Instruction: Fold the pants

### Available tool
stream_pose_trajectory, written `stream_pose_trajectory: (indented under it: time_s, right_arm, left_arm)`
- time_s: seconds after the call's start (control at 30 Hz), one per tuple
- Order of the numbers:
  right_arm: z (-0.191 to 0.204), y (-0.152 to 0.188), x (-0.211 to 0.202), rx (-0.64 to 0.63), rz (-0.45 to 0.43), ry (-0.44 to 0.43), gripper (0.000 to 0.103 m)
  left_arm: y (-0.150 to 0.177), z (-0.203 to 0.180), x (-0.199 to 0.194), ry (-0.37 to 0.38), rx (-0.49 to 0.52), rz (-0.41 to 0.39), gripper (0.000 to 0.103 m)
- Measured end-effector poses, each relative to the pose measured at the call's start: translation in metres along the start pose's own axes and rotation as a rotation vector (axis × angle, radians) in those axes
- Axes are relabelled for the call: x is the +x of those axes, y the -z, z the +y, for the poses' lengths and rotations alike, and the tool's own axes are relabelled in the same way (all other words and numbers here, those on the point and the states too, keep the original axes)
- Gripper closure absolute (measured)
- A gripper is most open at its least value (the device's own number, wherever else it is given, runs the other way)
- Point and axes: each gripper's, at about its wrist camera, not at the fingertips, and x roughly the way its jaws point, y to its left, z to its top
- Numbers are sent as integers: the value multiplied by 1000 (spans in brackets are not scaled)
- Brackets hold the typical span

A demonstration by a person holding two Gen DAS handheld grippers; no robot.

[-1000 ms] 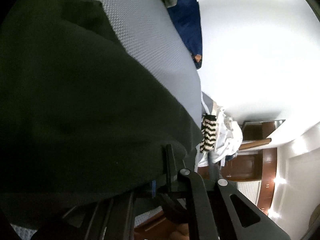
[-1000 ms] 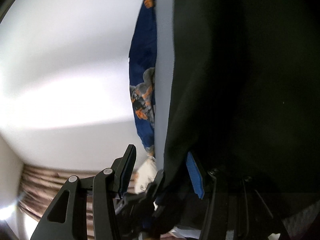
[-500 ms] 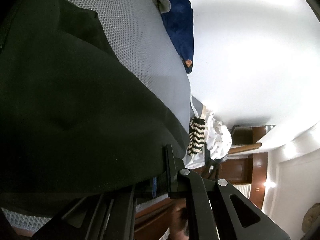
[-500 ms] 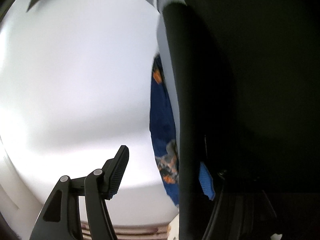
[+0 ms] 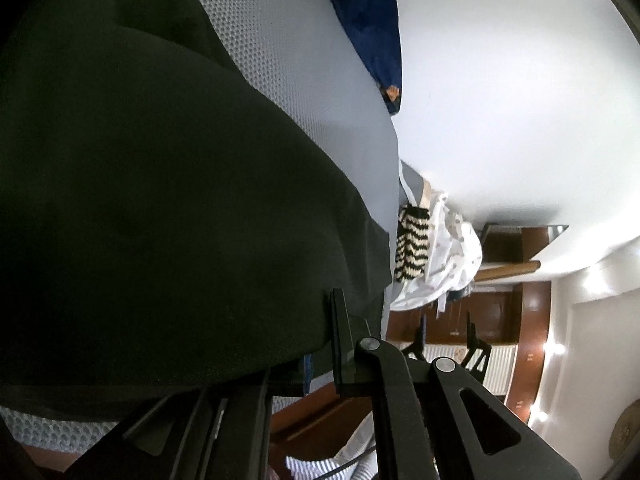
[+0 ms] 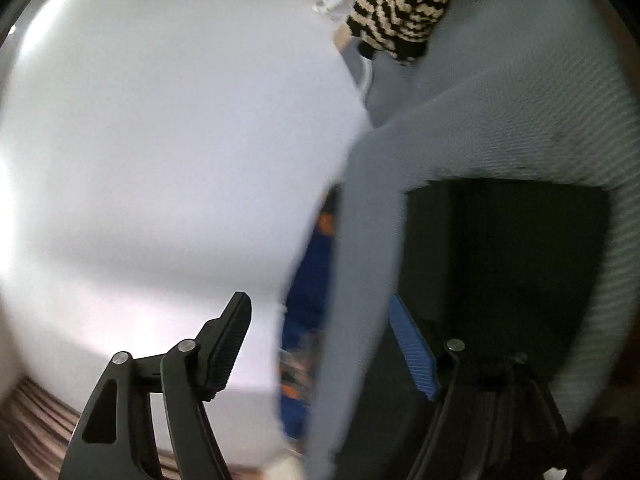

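Left wrist view is showing the dark green-black pants [image 5: 152,200] lying spread over a pale grey, textured mattress cover on the bed [image 5: 304,80]. The left tongs [image 5: 320,356] are pinching the near edge of that dark fabric, with the black finger [image 5: 340,344] pressed against the cloth. A navy blue printed blanket with orange patches [image 5: 372,20] is lying at the far side of the bed against a plain white wall [image 5: 500,100]. Past the bed's end, a black-and-cream zigzag knit piece [image 5: 412,248] is hanging beside a heap of white laundry [image 5: 448,264]. Brown wooden cabinets [image 5: 496,320] and a white radiator [image 5: 492,364] are filling the far corner of the room.

Right wrist view is coming through blurred. The right tongs [image 6: 324,348] are standing wide apart and gripping nothing, with a black ribbed finger [image 6: 228,348] on one side and a blue ribbed pad [image 6: 412,356] on the other. The pants [image 6: 508,264] are showing as a dark rectangle on the grey bed cover [image 6: 520,120], just behind the blue pad.
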Motion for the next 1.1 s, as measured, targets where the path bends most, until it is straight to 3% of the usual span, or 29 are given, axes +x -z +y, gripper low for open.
stream_pose_trajectory:
  time_s: [0.07, 0.2, 0.37, 0.43, 0.47, 0.5, 0.6, 0.77, 0.97, 1.1]
  right_arm:
    - [-13, 11, -1, -26, 80, 76, 33]
    - [-50, 37, 18, 87, 250, 87, 32]
    - [-54, 89, 59, 171, 422, -6, 31]
    - [-49, 116, 73, 215, 457, -47, 22]
    - [-52, 133, 79, 270, 456, -66, 11]
    - [-54, 142, 86, 311, 456, -78, 8]
    - [-61, 158, 105, 412, 422, -128, 8]
    - [-80, 147, 112, 562, 311, -241, 10]
    - [-83, 108, 67, 488, 148, -294, 10]
    - [-64, 82, 45, 327, 78, -309, 9]
  left_arm:
    - [0, -1, 2, -2, 1, 7, 96]
    - [0, -2, 0, 32, -7, 14, 96]
    - [-3, -7, -7, 134, -26, 10, 96]
    - [-6, -11, -8, 144, -15, 3, 96]
    - [-6, -12, -9, 153, -13, 1, 96]
    - [-7, -13, -9, 162, -14, -1, 96]
    - [-9, -11, -9, 163, -16, 1, 96]
    - [-9, -7, -6, 151, -22, 6, 96]
    - [-9, -5, -7, 147, -23, -2, 96]
    - [-6, -3, 0, 132, -23, 28, 96]
